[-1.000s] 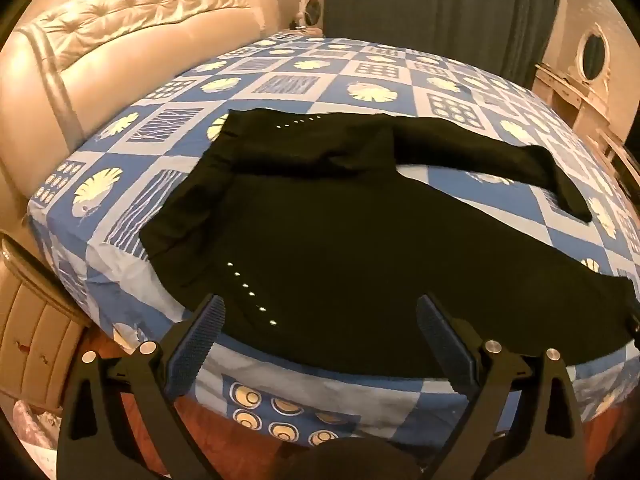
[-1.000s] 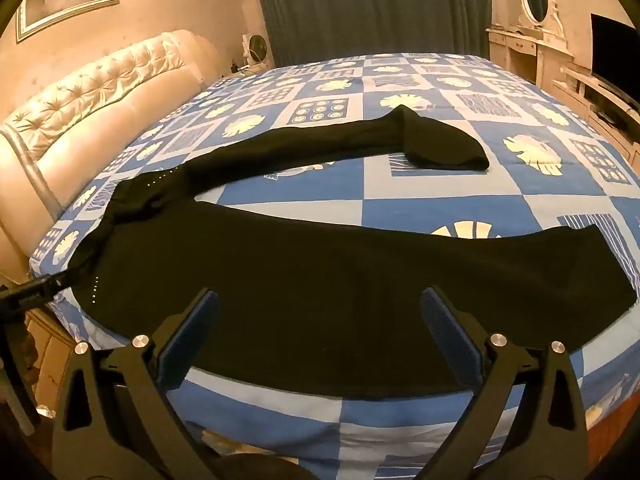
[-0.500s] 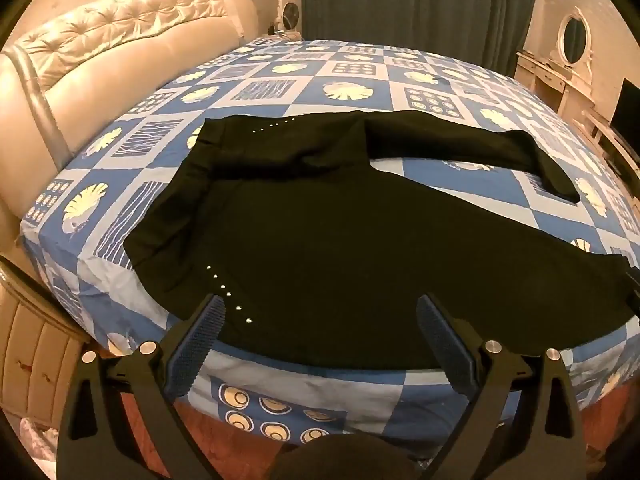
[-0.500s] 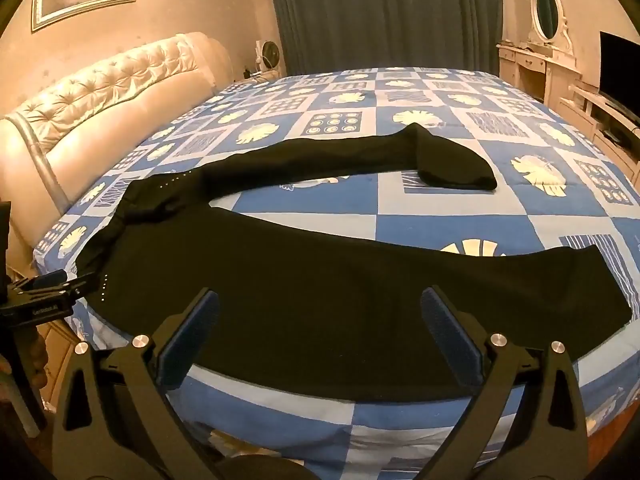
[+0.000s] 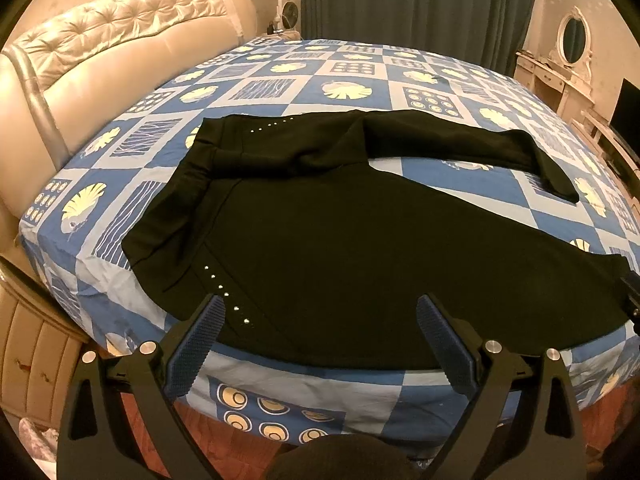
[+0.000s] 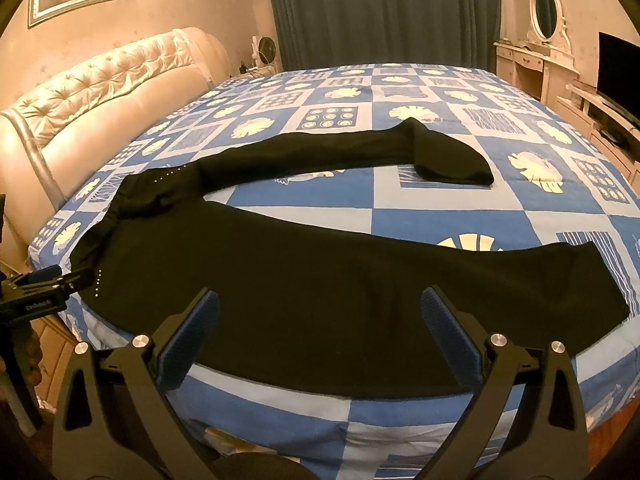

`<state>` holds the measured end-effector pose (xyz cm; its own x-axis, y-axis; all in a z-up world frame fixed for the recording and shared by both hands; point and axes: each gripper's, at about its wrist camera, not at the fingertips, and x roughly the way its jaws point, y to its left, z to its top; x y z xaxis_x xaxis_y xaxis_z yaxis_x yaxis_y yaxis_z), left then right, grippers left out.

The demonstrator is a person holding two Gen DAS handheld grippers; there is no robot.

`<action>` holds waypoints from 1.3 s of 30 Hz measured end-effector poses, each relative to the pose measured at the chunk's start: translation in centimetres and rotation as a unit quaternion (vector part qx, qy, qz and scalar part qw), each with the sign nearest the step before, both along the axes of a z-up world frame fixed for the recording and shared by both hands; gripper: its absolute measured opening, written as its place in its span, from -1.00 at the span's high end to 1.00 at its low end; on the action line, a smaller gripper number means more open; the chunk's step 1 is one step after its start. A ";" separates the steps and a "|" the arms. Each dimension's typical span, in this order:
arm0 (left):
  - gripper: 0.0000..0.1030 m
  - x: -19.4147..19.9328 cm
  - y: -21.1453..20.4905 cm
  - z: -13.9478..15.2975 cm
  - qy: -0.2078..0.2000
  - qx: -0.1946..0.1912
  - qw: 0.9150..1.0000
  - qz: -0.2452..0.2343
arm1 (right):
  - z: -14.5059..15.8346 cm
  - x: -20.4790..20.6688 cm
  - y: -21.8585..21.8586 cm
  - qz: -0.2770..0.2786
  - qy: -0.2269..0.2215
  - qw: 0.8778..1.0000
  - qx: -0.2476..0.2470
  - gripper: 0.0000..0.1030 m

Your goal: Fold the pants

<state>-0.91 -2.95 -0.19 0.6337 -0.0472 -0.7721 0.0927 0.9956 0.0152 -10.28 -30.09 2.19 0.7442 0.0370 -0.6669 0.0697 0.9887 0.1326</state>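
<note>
1. Warm lamplight is filling a bedroom where a bed point(image 5: 344, 92) in a blue-and-cream patchwork sheet is carrying the work; both claws are hovering off its near edge.

2. Nearest the lens, the left claw point(image 5: 320, 340) is standing wide, its blue ribbed pads apart and holding nothing, just short of the waist end of the pants point(image 5: 360, 248). The right claw point(image 6: 320, 336) is likewise spread and empty, poised over the near leg point(image 6: 360, 280).

3. Black pants are lying flat along the near side of the bed, waistband point(image 5: 176, 216) toward the headboard, a row of small pale studs point(image 5: 224, 294) glinting close to the left pads.

4. Further back, the far leg point(image 6: 340, 152) is splaying away across the sheet, its cuff point(image 6: 452, 164) crumpled over.

5. Judging by how it is draping and creasing, the cloth is looking soft, light and limp, likely sagging from any single pinch. The waistband seam and the cuff hems, being thicker, are seeming the surest places to grip; one claw at each end should be keeping a leg taut while it is being carried over.

6. Beyond, a tufted headboard point(image 5: 120, 40), dark curtains point(image 6: 380, 12) and a white dresser point(image 6: 536, 64) are closing the scene.
</note>
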 end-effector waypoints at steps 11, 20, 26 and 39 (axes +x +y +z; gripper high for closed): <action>-0.86 0.0 -0.1 0.1 0.000 -0.004 1.000 -0.001 | -0.6 0.2 -0.3 -0.002 0.007 1.000 -0.001 -0.96; -0.86 -0.1 -0.5 0.1 0.001 -0.007 1.000 -0.014 | -0.9 0.1 -0.1 0.001 0.010 1.000 -0.002 -0.96; -0.86 -0.1 -0.4 0.2 0.004 -0.014 1.000 -0.020 | -0.9 0.1 -0.1 -0.004 0.011 1.000 -0.003 -0.96; -0.86 -0.1 -0.4 0.1 0.008 -0.013 1.000 -0.020 | -1.4 0.4 -0.3 -0.003 0.021 1.000 -0.002 -0.96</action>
